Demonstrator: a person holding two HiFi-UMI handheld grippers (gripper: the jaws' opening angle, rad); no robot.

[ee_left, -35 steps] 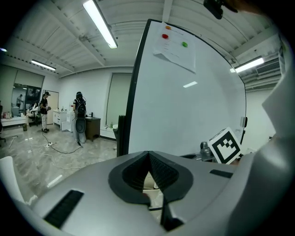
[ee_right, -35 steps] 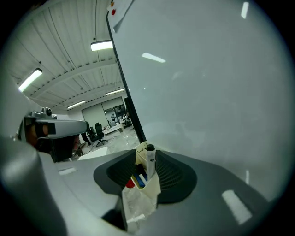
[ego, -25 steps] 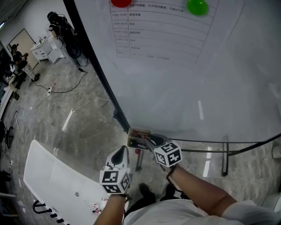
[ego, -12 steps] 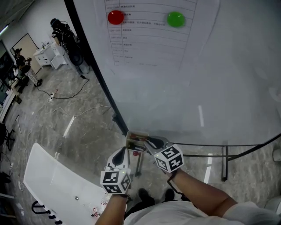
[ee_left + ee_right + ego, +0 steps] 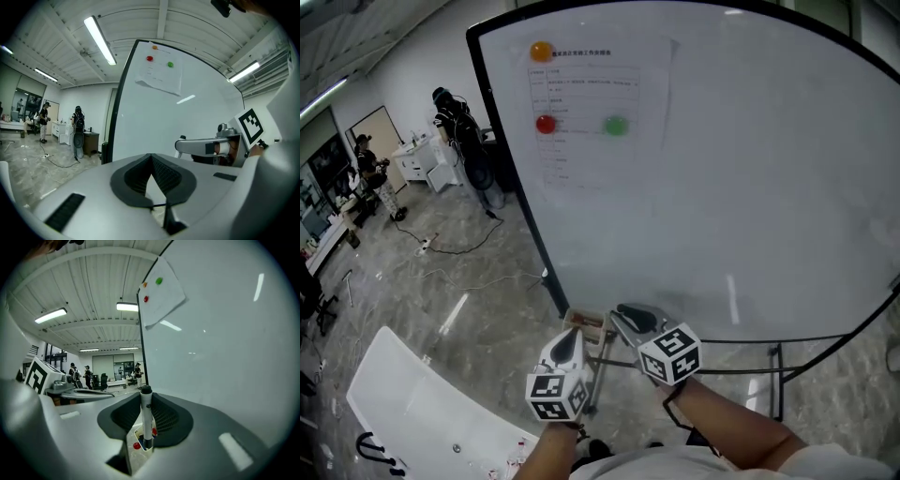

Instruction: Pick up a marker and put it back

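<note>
My right gripper [image 5: 630, 319] is shut on a white marker [image 5: 146, 418] with a black cap, which stands upright between the pads [image 5: 164, 416]. Just below the marker's lower end is the small marker box [image 5: 135, 448] with red pieces in it. In the head view that box [image 5: 586, 324] sits at the foot of the whiteboard [image 5: 722, 187], just left of the right gripper. My left gripper [image 5: 570, 339] hangs beside it, jaws together and holding nothing [image 5: 151, 157]. The marker itself does not show in the head view.
A printed sheet [image 5: 581, 103] with red [image 5: 546, 124], green [image 5: 616, 125] and orange [image 5: 542, 51] magnets hangs on the board. The board's stand bars [image 5: 778, 375] run along the floor. A white table [image 5: 422, 403] is at lower left. People, desks and cables are far left.
The head view has swung upward, so much more of the whiteboard shows. The right gripper has come off the marker box, a little to its right.
</note>
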